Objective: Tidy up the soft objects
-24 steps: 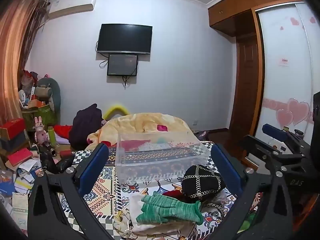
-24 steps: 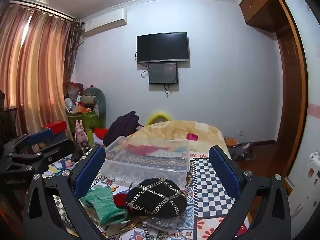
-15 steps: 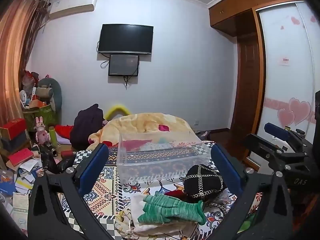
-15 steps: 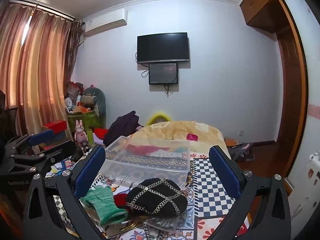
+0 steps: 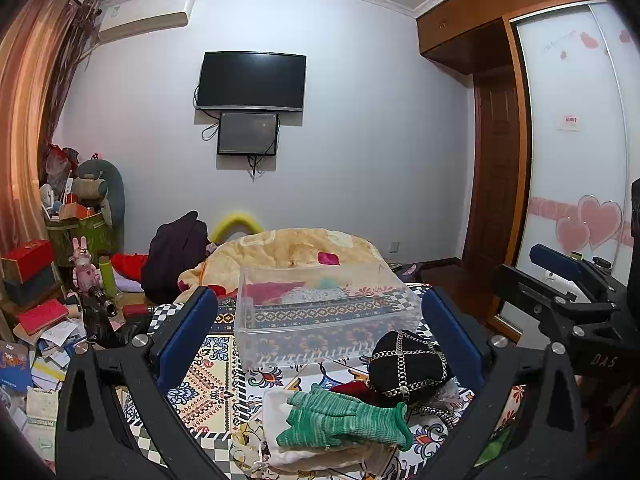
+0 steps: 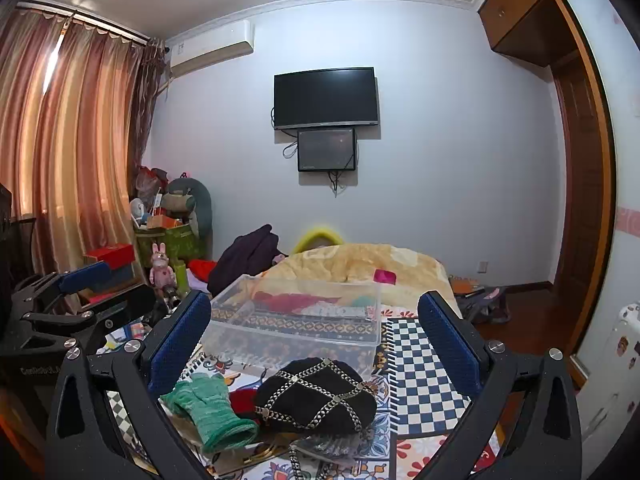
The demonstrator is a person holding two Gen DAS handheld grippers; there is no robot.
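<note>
A pile of soft things lies on the patterned cloth (image 5: pixel 208 392): green knit gloves (image 5: pixel 344 420) on a cream pouch (image 5: pixel 280 456), a black hat with chain trim (image 5: pixel 408 368) and something red under it. In the right wrist view the gloves (image 6: pixel 208 412) lie left of the hat (image 6: pixel 316 396). A clear plastic bin (image 5: pixel 320 316) stands behind the pile, also in the right wrist view (image 6: pixel 296 324). My left gripper (image 5: pixel 320 336) is open and empty above the pile. My right gripper (image 6: pixel 316 340) is open and empty, beside the left one.
A yellow quilt (image 5: pixel 296 248) and dark clothing (image 5: pixel 176 252) lie behind the bin. Clutter of boxes, books and a pink rabbit toy (image 5: pixel 84 268) fills the left. A wardrobe and door (image 5: pixel 500 184) stand at the right. A checkered cloth area (image 6: pixel 424 368) lies right of the hat.
Both views have shifted only slightly; the pile sits a touch further right in the left wrist view. Both grippers stay open and empty.
</note>
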